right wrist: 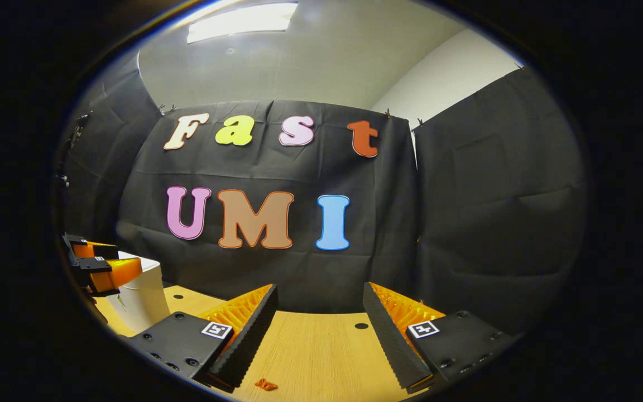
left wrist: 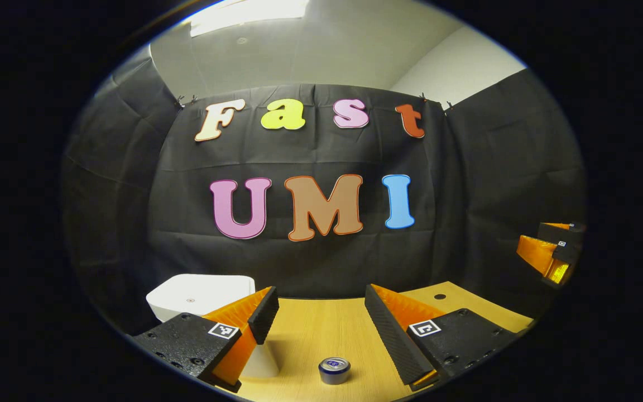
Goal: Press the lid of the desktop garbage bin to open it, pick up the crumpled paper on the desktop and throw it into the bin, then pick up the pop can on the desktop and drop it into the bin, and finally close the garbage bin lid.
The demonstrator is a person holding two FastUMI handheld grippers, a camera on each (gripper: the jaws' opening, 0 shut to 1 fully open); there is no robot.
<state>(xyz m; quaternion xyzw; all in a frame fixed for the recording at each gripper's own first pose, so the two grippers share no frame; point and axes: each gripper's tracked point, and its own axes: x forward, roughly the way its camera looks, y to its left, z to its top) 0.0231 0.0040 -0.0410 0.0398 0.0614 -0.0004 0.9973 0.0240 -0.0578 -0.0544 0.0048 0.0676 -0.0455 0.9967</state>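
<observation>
White plastic desktop garbage bin stands at the far left of the light wooden tabletop, its flat lid down; judging from that, the opening press is not yet done. In the left gripper view the left gripper hangs over the table with its fingers wide apart and nothing between them, the left finger partly hiding the bin's body. A small silver pop can with a blue top stands upright on the wood near the front edge, roughly between the two fingers and below them. In the right gripper view the right gripper is likewise spread and empty, well apart from the bin, which shows at the left edge with the other gripper in front of it. A tiny orange scrap lies on the wood near the front.

The crumpled paper cannot be made out for certain; whether the scrap is it cannot be told

Risks, as a judgement: the bin looks light and narrows toward its base, so a press off the lid's centre could tip or slide it rather than release the lid. The can stands close under the left gripper, so a low sweep toward the bin could knock it over and send it rolling off the table. Taking the can first would break the order of the task
</observation>
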